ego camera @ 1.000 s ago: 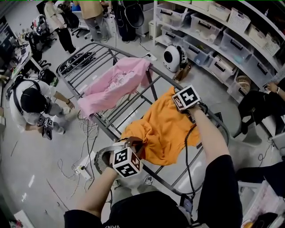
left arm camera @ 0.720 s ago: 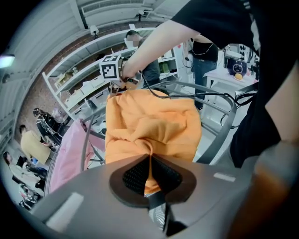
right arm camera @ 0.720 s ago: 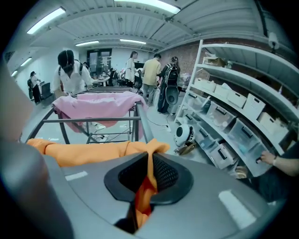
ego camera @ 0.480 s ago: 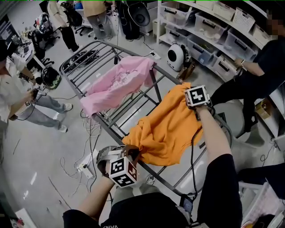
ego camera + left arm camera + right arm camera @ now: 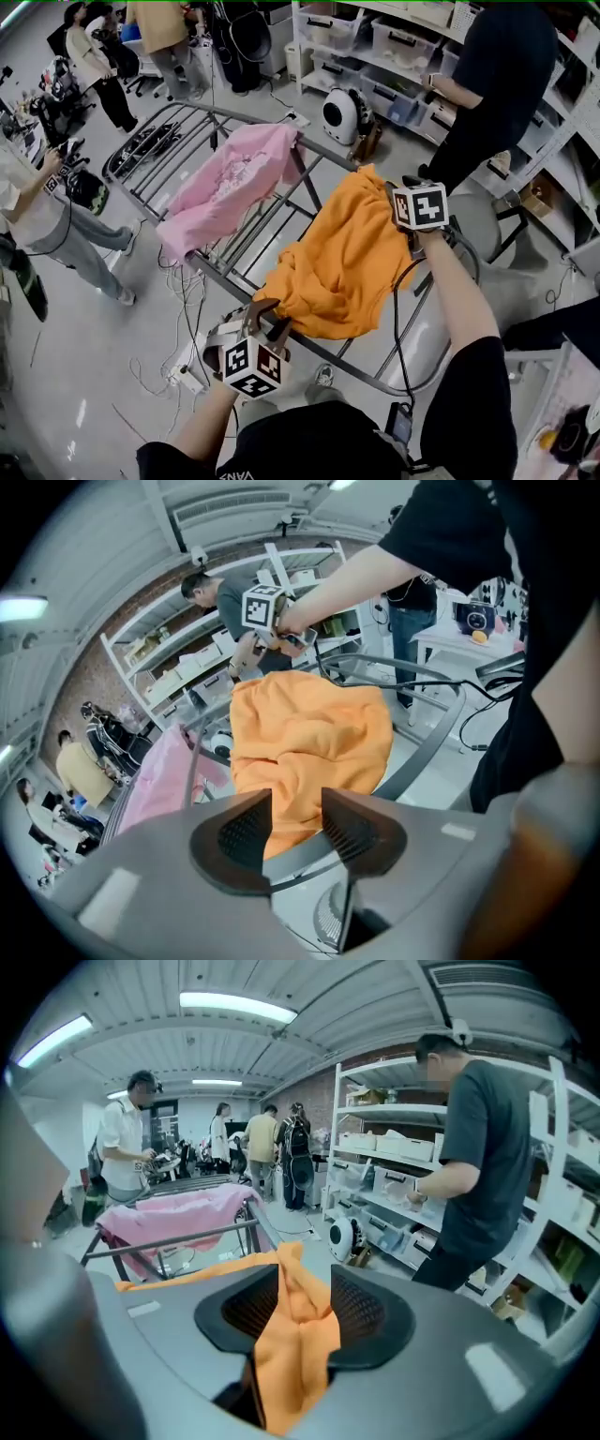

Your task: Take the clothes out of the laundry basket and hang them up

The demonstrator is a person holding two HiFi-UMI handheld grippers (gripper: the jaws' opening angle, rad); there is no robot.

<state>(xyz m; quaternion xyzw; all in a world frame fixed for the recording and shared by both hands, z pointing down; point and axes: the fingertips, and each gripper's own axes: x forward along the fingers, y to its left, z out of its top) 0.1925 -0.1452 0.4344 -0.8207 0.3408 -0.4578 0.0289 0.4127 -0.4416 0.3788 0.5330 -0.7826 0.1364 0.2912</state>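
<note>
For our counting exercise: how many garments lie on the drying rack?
2. A pink garment lies over the far end of the rack, an orange garment over its near end. Any others hidden beneath cannot be ruled out.

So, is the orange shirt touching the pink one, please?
Apart. The head view shows bare rack bars between the orange shirt and the pink shirt.
</note>
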